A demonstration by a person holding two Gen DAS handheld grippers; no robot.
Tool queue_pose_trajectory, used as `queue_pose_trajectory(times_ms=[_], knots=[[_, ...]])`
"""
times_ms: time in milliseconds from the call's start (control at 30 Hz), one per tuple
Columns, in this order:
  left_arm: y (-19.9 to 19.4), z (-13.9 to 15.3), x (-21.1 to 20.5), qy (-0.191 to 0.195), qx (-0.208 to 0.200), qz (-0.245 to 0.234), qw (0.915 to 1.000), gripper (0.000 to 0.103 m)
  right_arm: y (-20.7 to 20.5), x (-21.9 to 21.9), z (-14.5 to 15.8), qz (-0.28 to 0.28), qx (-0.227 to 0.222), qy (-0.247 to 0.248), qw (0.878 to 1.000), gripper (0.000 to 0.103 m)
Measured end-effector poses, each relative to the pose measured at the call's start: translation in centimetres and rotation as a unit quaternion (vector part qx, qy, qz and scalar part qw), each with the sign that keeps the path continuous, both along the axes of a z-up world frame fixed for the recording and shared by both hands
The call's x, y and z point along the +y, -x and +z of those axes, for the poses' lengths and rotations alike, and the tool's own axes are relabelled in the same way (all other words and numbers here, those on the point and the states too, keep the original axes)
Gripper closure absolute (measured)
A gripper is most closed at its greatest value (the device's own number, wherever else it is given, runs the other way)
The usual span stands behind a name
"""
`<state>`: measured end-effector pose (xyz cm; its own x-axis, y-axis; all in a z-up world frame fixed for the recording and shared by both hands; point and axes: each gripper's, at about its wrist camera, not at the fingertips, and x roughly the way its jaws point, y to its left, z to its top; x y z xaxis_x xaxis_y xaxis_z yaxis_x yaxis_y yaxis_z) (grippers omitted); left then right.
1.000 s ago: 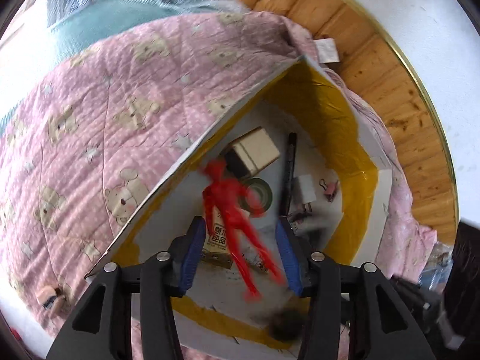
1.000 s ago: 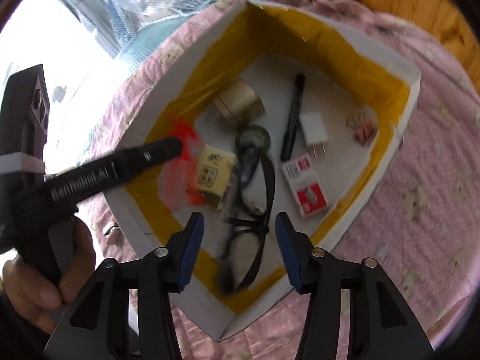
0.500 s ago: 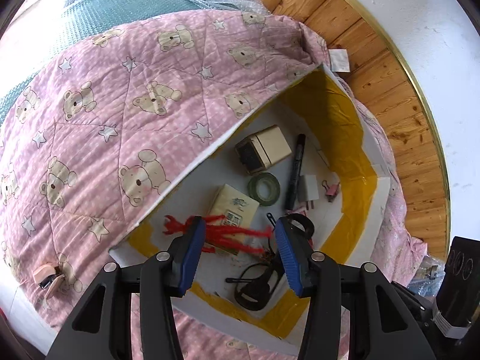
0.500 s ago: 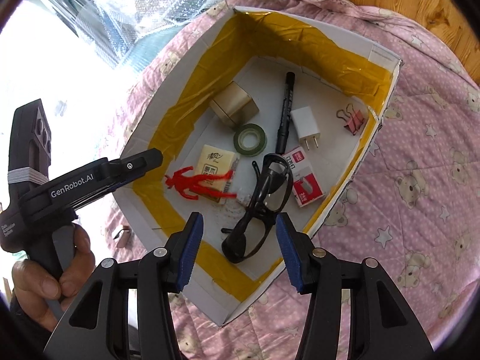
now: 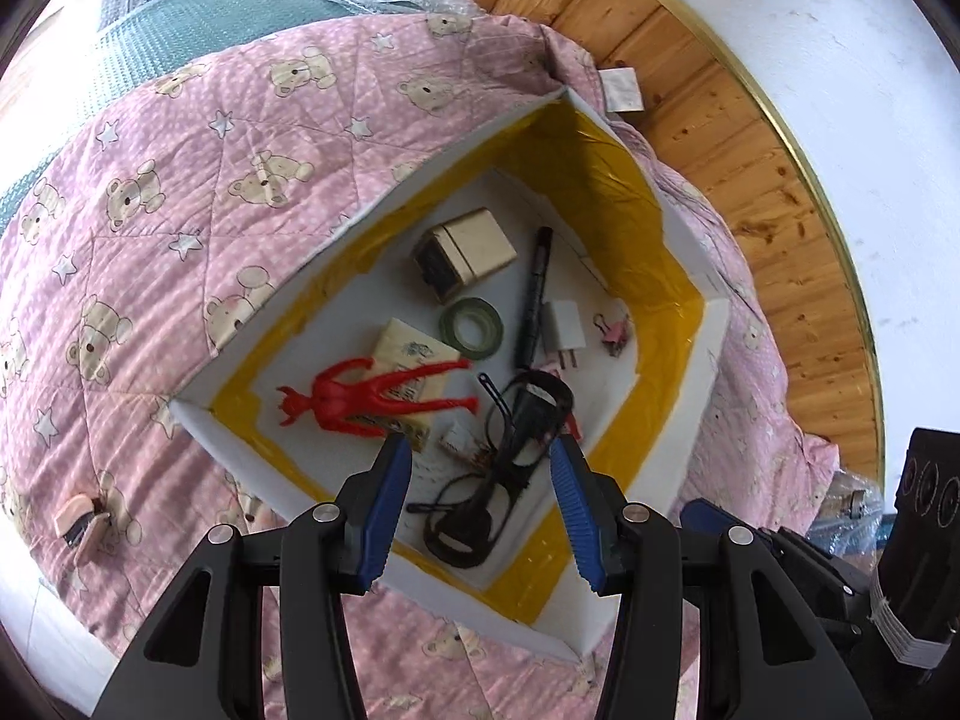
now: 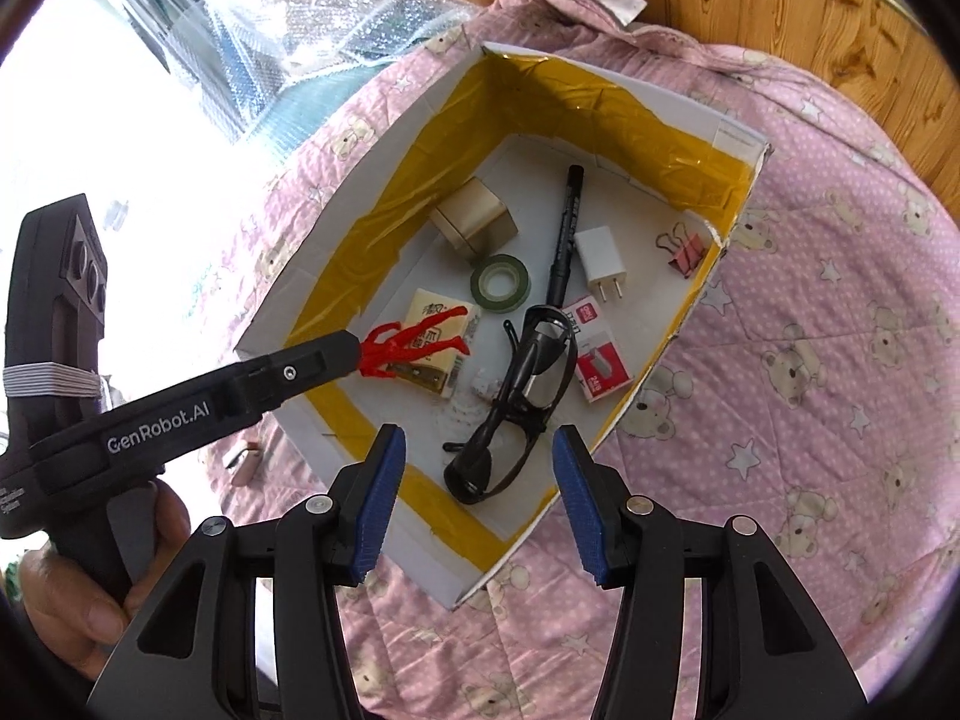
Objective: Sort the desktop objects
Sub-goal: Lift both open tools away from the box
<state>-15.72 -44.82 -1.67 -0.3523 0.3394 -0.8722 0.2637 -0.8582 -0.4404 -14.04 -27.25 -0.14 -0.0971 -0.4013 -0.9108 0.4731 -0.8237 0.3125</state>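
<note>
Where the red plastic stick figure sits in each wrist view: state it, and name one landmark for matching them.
Left wrist: red plastic stick figure lies left of centre on the yellow packet.
Right wrist: the figure lies left of centre, past the left gripper's tip.
Shared landmark: green tape roll, just beyond the packet.

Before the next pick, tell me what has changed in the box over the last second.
The red figure dropped from between the left tongs and now lies flat across the tissue pack. The black glasses came to rest beside it. Both tongs pulled back above the box. Marker, tape roll and charger stayed put.
</note>
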Motion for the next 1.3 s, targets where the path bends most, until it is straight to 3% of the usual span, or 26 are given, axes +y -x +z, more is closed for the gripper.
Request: queue_pose_trajectory(times_ms=[533, 933, 1033, 1300], knots=[[-1.7, 2.2, 1.2, -0.010, 0.020, -0.019, 0.9996, 0.053, -2.0, -0.7, 1.5, 0.012, 0.025, -0.054, 0.998, 0.049], [-2.6, 2.5, 1.9, -0.006, 0.022, -0.024, 0.9994, 0.053, -2.4, -0.1, 2.2, 0.003, 0.028, -0.055, 0.998, 0.049], [-2.8, 2.6, 1.9, -0.005, 0.023, -0.023, 0.9995, 0.053, -2.4, -0.3, 2.5, 0.013, 0.027, -0.052, 0.998, 0.042], [-3.2, 2.9, 1.7, -0.003, 0.028, -0.017, 0.9995, 0.047, -2.8, -1.3, 4.2, 0.030, 0.089, -0.087, 0.992, 0.042]])
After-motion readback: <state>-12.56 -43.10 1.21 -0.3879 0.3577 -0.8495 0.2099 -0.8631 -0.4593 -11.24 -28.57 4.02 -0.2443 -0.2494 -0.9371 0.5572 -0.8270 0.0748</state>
